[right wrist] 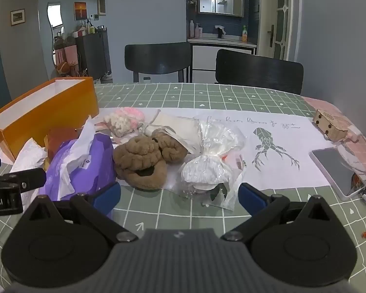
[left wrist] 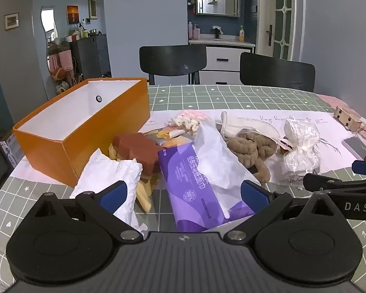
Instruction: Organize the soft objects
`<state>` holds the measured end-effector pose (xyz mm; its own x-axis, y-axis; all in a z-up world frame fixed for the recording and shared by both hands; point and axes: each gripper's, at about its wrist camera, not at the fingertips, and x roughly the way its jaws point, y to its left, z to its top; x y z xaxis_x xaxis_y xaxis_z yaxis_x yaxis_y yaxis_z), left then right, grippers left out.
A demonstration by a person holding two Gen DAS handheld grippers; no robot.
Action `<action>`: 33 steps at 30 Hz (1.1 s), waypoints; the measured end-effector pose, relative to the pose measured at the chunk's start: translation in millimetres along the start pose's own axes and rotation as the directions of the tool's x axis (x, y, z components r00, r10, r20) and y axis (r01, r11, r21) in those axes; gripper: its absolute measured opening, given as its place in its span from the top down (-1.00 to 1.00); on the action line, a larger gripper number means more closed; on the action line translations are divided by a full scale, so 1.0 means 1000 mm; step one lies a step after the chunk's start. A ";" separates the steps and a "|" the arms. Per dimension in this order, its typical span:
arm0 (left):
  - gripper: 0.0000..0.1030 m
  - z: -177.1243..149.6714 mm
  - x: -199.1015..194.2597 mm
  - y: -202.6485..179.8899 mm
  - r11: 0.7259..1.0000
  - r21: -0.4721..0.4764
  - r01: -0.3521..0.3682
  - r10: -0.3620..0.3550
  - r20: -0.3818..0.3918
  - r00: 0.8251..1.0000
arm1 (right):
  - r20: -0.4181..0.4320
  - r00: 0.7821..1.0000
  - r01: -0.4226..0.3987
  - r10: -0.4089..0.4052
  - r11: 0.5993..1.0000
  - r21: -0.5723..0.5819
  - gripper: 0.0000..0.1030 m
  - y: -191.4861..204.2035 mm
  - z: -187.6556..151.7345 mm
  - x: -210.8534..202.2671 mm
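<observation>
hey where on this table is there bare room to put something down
Free: the green checked tablecloth behind the white paper runner, toward the black chairs, and the near strip before the right gripper. The orange box looks empty. Crowded: purple tissue pack, brown plush, plastic-wrapped bundle.

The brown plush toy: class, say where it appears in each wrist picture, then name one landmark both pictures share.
Left wrist: brown plush toy right of centre, behind the purple tissue pack.
Right wrist: centre-left.
Shared landmark: orange box, left in both.
</observation>
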<state>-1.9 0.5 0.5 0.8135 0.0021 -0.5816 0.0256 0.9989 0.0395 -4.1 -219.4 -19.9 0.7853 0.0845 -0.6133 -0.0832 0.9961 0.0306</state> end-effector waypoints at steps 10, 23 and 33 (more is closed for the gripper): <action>-1.00 -0.005 0.000 -0.008 1.000 0.012 0.017 -0.017 -0.037 0.999 | -0.001 1.000 0.007 -0.007 1.000 -0.004 -0.95 0.000 -0.001 -0.003; -1.00 -0.006 0.002 -0.008 0.999 0.012 0.041 -0.040 -0.045 0.998 | -0.025 1.000 0.007 -0.007 1.000 -0.012 -0.95 0.001 -0.002 0.001; -1.00 -0.006 -0.001 -0.011 0.999 0.022 0.046 -0.045 -0.044 0.998 | -0.023 1.000 0.007 -0.008 1.000 -0.013 -0.95 0.002 -0.002 0.000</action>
<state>-6.3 -10.6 -4.5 0.7850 -0.0406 -0.6182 0.0754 0.9967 0.0303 -5.2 -217.7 -21.9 0.7717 0.0761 -0.6314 -0.0852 0.9962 0.0160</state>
